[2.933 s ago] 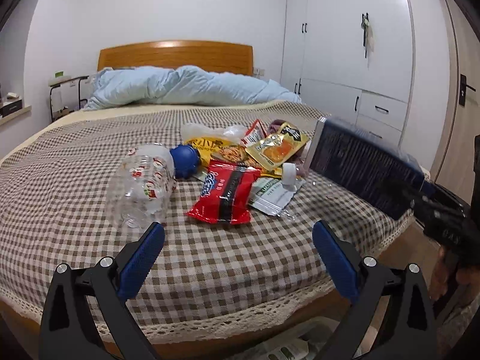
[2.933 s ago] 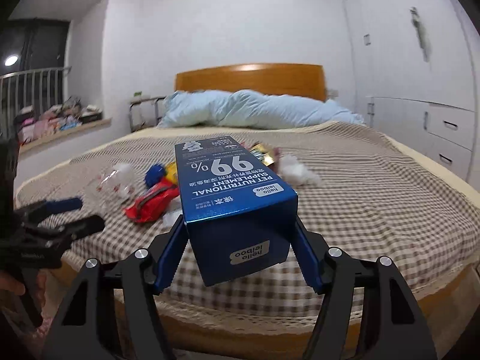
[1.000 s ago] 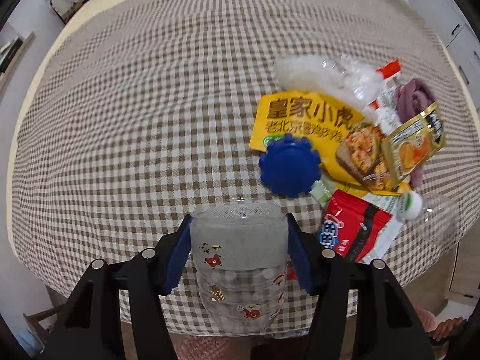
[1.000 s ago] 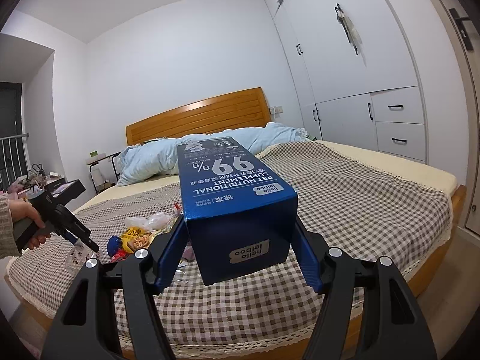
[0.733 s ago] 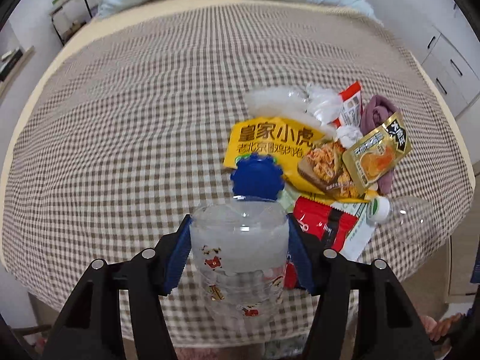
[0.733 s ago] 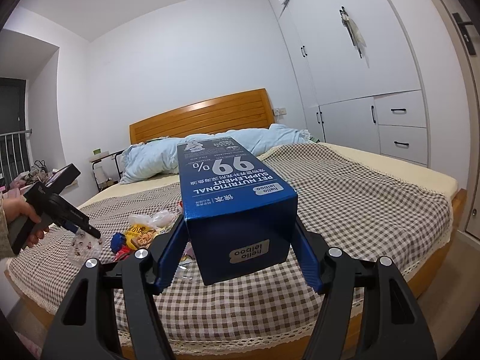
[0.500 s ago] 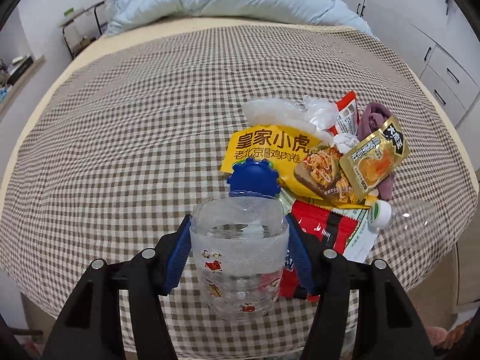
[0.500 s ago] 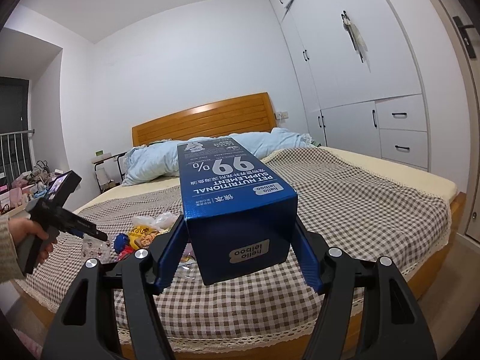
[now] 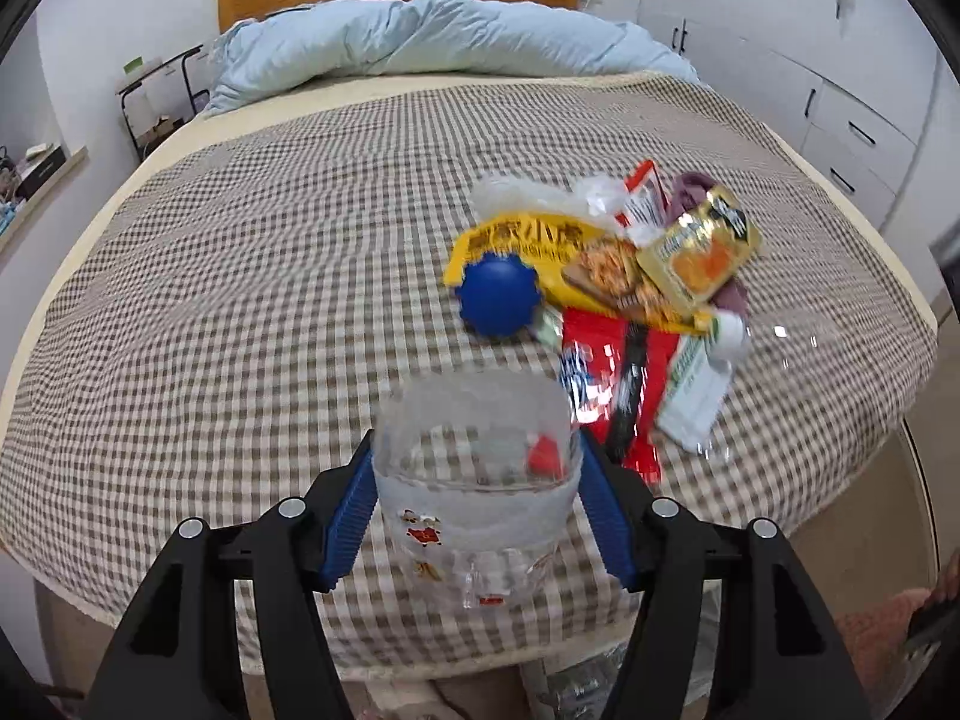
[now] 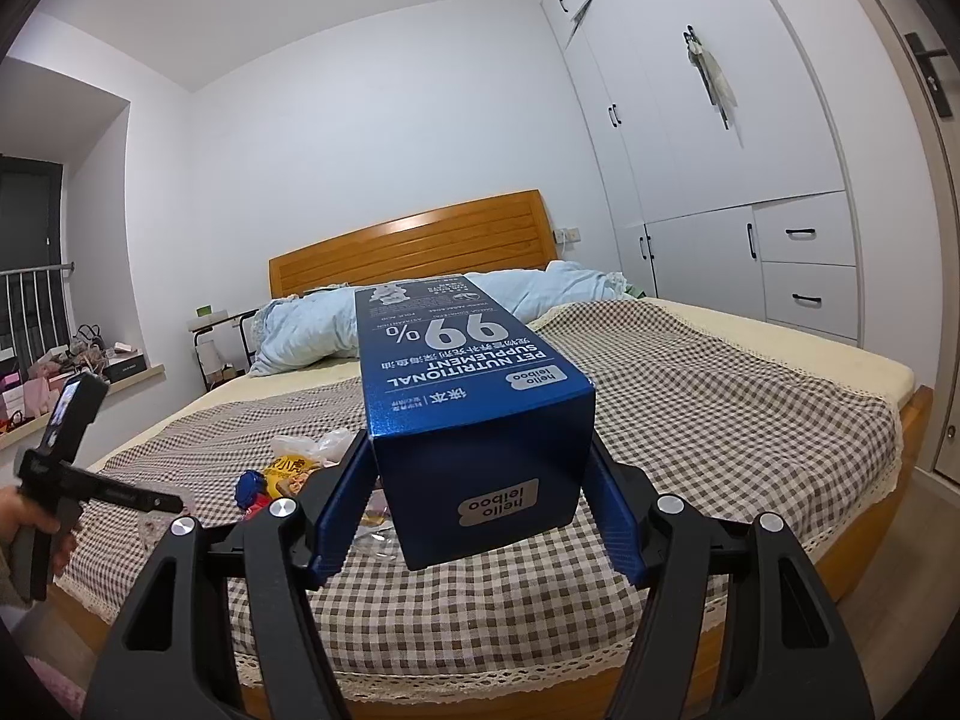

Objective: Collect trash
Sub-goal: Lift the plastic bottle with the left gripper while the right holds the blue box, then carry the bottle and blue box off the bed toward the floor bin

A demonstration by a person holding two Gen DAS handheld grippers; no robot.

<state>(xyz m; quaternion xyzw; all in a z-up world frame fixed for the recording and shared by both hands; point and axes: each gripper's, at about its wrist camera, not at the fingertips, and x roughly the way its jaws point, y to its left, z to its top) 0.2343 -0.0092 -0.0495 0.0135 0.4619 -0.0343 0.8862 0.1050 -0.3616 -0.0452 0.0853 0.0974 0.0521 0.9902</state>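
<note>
The left gripper (image 9: 477, 510) holds a clear plastic jar (image 9: 474, 480) printed with small red figures, its blue pads pressed against the jar's two sides; the jar is lifted clear of the bed (image 9: 240, 276) and hangs over the near edge of the brown checked bedspread. Its blue lid (image 9: 499, 295) lies apart from it on the bedspread, at the near left edge of a heap of trash. In that heap a yellow snack bag (image 9: 540, 246) lies under and behind the lid, a gold pouch (image 9: 699, 252) rests on the bag's right side, a red wrapper (image 9: 618, 384) lies in front of it, and a crumpled clear bag (image 9: 540, 195) sits at the back; these are blurred, so finer detail cannot be read. The right gripper (image 10: 480, 510) is clamped on a long blue carton (image 10: 474, 396) labelled as a pet nutritional supplement, pads on both long sides, the carton pointing away toward the wooden headboard (image 10: 414, 246) and held above the foot of the bed. In the right wrist view the person's left hand (image 10: 24, 522) appears at the far left, gripping the other tool's handle. A pale blue duvet (image 9: 432, 36) is bunched at the head of the bed, and white wardrobes (image 10: 720, 150) line the right wall
</note>
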